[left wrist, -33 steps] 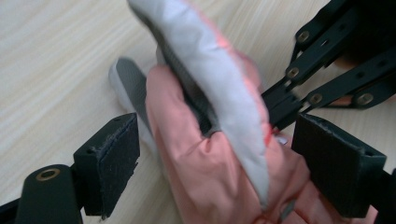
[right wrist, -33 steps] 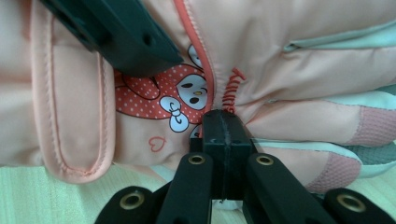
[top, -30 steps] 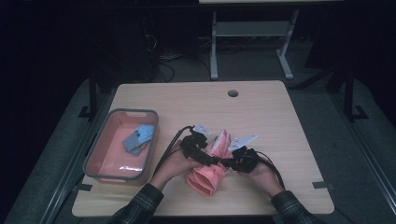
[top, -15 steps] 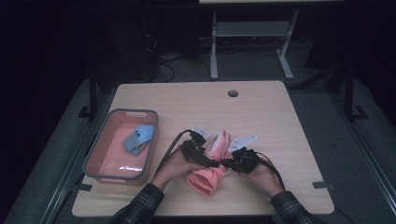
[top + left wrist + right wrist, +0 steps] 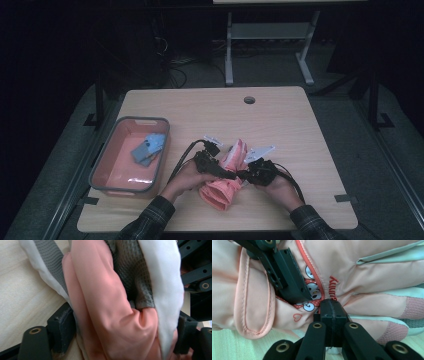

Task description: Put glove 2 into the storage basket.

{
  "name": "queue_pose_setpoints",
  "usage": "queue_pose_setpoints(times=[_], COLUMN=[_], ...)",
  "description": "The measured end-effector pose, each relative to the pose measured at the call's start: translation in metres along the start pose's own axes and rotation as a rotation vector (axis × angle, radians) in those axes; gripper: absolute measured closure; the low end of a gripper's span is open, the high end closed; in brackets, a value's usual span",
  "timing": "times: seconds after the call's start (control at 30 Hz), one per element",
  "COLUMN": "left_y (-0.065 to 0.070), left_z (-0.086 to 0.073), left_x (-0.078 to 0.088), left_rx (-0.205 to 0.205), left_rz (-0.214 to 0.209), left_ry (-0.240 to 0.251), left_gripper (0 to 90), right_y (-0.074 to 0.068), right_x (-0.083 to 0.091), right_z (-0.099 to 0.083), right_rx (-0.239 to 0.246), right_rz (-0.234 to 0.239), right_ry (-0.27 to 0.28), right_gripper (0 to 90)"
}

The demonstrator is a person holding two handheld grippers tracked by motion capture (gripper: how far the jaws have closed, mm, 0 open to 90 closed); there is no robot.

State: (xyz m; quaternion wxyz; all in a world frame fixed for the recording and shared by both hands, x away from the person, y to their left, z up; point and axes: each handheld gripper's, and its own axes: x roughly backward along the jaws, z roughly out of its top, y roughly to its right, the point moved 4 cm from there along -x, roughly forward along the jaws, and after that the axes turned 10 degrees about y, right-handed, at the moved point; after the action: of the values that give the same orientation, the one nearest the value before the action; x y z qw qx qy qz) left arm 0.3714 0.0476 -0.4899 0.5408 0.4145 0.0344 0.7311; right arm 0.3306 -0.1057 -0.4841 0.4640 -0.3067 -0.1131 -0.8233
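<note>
The pink glove is lying on the near part of the wooden table, directly between the two grippers, its cuff towards the person and its fingers pointing away. The left gripper is reaching over it from the left; in the left gripper view its jaws are standing wide on either side of the bunched pink, white and grey fabric, having just been closing in on it, and whether the pads are already pressing I cannot tell. The right gripper is sitting just right of the glove with its jaws fully together; in the right gripper view their tip is resting against the glove's printed back, beside the other gripper's black jaw. Well off to the left of the left gripper, a grey bin is holding blue items
</note>
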Motion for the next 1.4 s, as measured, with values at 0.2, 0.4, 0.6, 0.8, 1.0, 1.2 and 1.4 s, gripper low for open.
queue_pose_setpoints(times=[0.2, 0.4, 0.6, 0.8, 1.0, 1.2, 1.4], left_y=[0.000, -0.002, -0.002, 0.000, 0.005, 0.011, 0.015], left_z=[-0.001, 0.000, 0.001, 0.003, 0.005, 0.009, 0.010], left_x=[0.001, 0.003, 0.006, 0.009, 0.012, 0.017, 0.023], left_rx=[0.002, -0.007, -0.013, 0.003, 0.029, 0.014, 0.005], left_rz=[-0.006, 0.012, 0.022, 0.022, 0.010, 0.004, 0.005], left_ry=[-0.011, -0.021, -0.025, -0.008, 0.012, 0.019, 0.024], left_gripper=[30.4, 43.1, 53.4, 57.2, 58.0, 58.9, 59.4], right_y=[0.000, 0.003, 0.005, 0.016, 0.042, 0.064, 0.064], right_x=[-0.001, 0.001, 0.010, 0.037, 0.052, 0.046, 0.034], right_z=[0.000, 0.000, 0.002, 0.001, -0.018, -0.038, -0.046], right_rx=[-0.008, -0.027, -0.031, -0.074, -0.107, -0.177, -0.139], right_rz=[0.004, 0.026, 0.054, 0.002, -0.135, -0.201, -0.231], right_ry=[0.003, 0.010, 0.037, 0.141, 0.169, 0.110, 0.052], right_gripper=[90.0, 90.0, 78.7, 50.1, 28.8, 18.0, 12.7])
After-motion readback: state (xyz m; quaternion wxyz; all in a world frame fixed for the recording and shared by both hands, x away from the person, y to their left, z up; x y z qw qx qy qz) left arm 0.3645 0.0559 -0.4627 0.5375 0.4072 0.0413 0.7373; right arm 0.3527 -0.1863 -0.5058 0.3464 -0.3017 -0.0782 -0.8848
